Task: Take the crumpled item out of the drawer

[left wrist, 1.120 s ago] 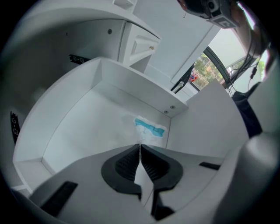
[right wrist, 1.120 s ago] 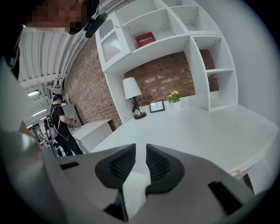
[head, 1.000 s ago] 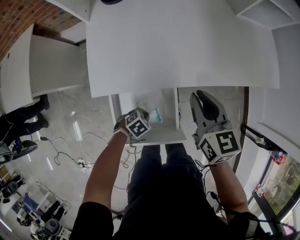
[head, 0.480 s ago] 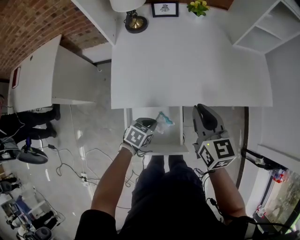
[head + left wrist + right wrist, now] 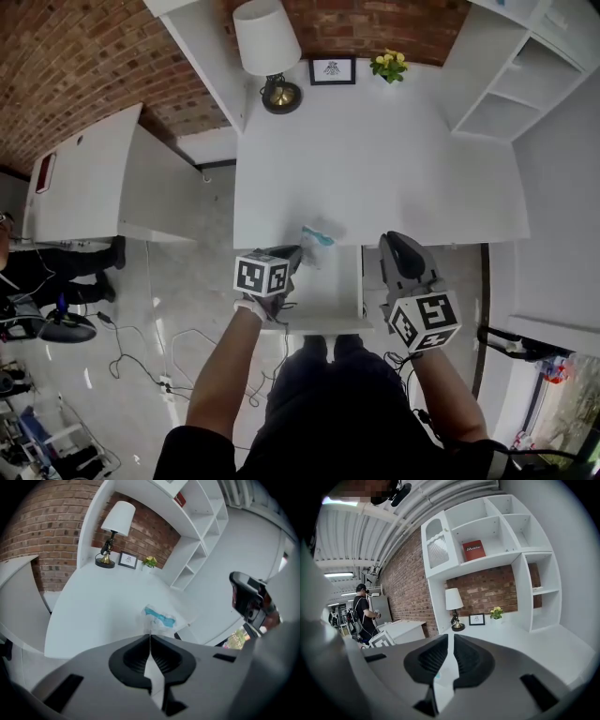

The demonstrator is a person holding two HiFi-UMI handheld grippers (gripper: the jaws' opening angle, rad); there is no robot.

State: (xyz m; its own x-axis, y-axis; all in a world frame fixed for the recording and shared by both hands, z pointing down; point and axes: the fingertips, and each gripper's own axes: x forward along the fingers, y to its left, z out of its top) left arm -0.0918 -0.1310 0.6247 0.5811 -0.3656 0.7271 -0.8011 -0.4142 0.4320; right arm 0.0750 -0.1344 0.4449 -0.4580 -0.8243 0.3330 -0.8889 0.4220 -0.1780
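The crumpled item, a white wrapper with a teal band, hangs over the desk's front edge, above the open drawer. My left gripper is shut on one corner of it. In the left gripper view the crumpled item sticks out past the closed tips of the left gripper, with the desk top beyond. My right gripper hovers to the right of the drawer. In its own view the right gripper shows a narrow gap; its jaws have just been closing with nothing between them.
At the back of the white desk stand a lamp, a small picture frame and a yellow plant. White shelving rises at the right. Another white desk is at the left, with a person and floor cables.
Both grippers have risen. The left one has lifted the crumpled item from inside the drawer up to the desk's front edge. The head view has tilted up towards the wall.
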